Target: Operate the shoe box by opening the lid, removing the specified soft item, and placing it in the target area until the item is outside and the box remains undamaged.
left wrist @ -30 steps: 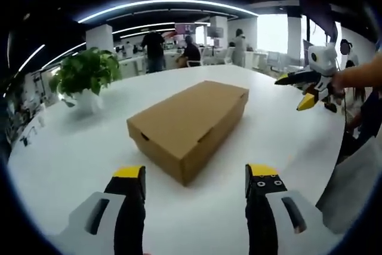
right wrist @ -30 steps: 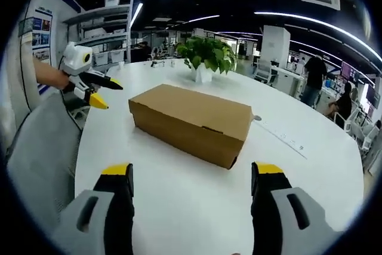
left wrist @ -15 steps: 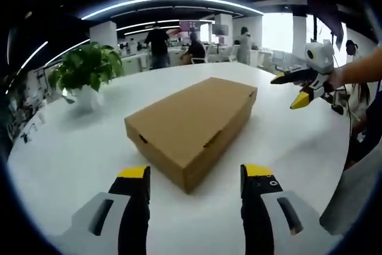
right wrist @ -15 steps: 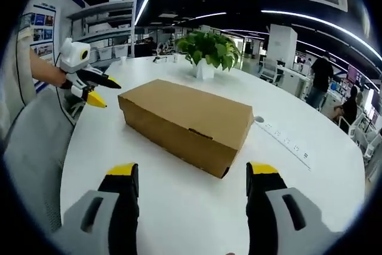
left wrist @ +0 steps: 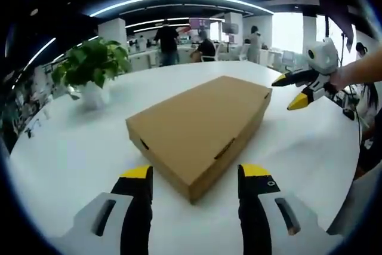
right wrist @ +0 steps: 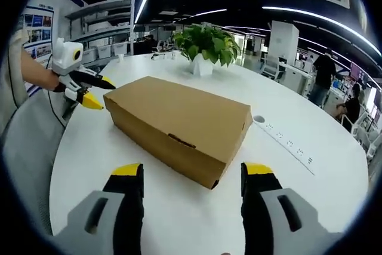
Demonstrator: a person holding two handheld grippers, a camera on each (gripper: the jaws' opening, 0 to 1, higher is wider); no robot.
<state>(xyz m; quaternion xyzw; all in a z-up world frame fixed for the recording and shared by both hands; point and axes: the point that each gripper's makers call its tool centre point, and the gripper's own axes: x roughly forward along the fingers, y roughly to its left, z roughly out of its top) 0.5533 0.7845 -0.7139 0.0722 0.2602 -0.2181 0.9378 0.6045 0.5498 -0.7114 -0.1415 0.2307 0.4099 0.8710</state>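
Observation:
A brown cardboard shoe box (left wrist: 200, 126) lies on the white round table (left wrist: 71, 153) with its lid down. My left gripper (left wrist: 195, 173) is open, and the box's near corner sits just beyond its yellow-tipped jaws. My right gripper (right wrist: 192, 170) is open too, at another corner of the same box (right wrist: 179, 120). In the left gripper view, the right gripper (left wrist: 287, 91) hovers open past the box's far right end, held by a hand. In the right gripper view, the left gripper (right wrist: 101, 94) hovers open at the box's left end. The box's contents are hidden.
A potted green plant (left wrist: 92, 67) (right wrist: 206, 43) stands on the table behind the box. A power strip (right wrist: 286, 144) is set into the tabletop to the right. A grey chair back (right wrist: 30, 147) stands at the table's edge. Several people stand far off in the office.
Both grippers have come closer to the box, which looks larger in both views. Each pair of jaws has narrowed slightly but stays open. The box has not moved.

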